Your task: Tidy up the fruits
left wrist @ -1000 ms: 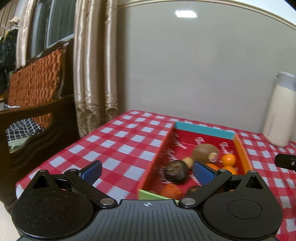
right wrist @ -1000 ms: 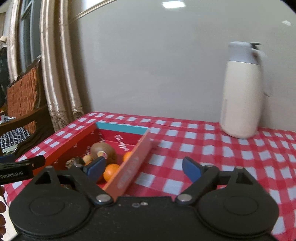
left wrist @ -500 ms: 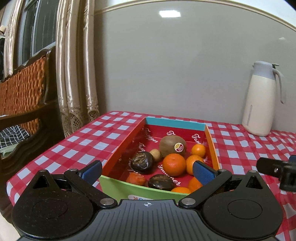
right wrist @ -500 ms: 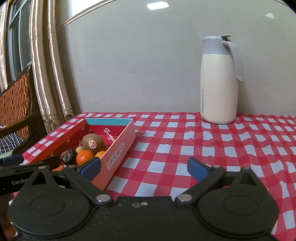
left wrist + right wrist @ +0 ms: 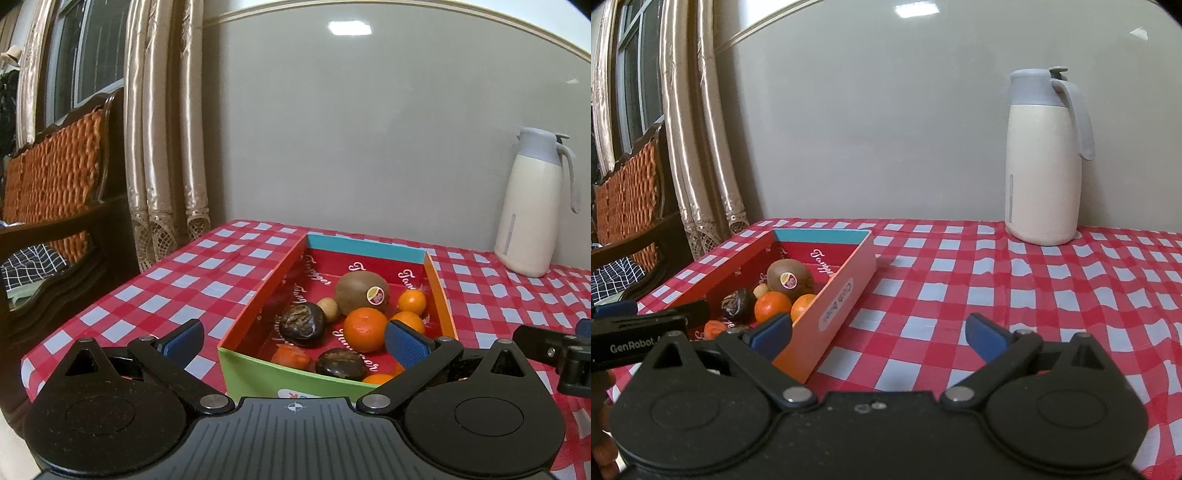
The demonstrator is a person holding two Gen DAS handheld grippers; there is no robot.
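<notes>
Fruit box (image 5: 258, 299) is sitting on the red-and-white checked table (image 5: 207, 266), toward its left end, long axis running away from the cameras. Green near wall, teal far wall, red lining with white script.

Left to right, left wrist view: wooden chair (image 5: 55, 177) with orange woven back is standing off the table's left edge; cream curtains (image 5: 162, 129) are hanging behind it. Left gripper (image 5: 293, 341) is hovering at the box's near end with its jaws spread wide and nothing between the pads; left pad outside the box over the cloth, right pad over the box's near right corner.

Box contents: dark wrinkled fruit (image 5: 302, 324) at left centre, small tan fruit (image 5: 328, 309) just behind it, a second dark fruit (image 5: 339, 363) near the front wall, kiwi (image 5: 362, 291) with a sticker toward the back, large orange (image 5: 365, 329) in front of the kiwi, smaller oranges (image 5: 412, 301) along the right wall.

Right gripper (image 5: 879, 330) is hovering to the right of the box, jaws having just been opening and now standing wide apart, nothing between them; its left pad is lying in front of the box's right wall, the right pad over bare cloth. Cream jug (image 5: 1043, 158) with grey lid is standing upright at the back right, well apart from the box.
</notes>
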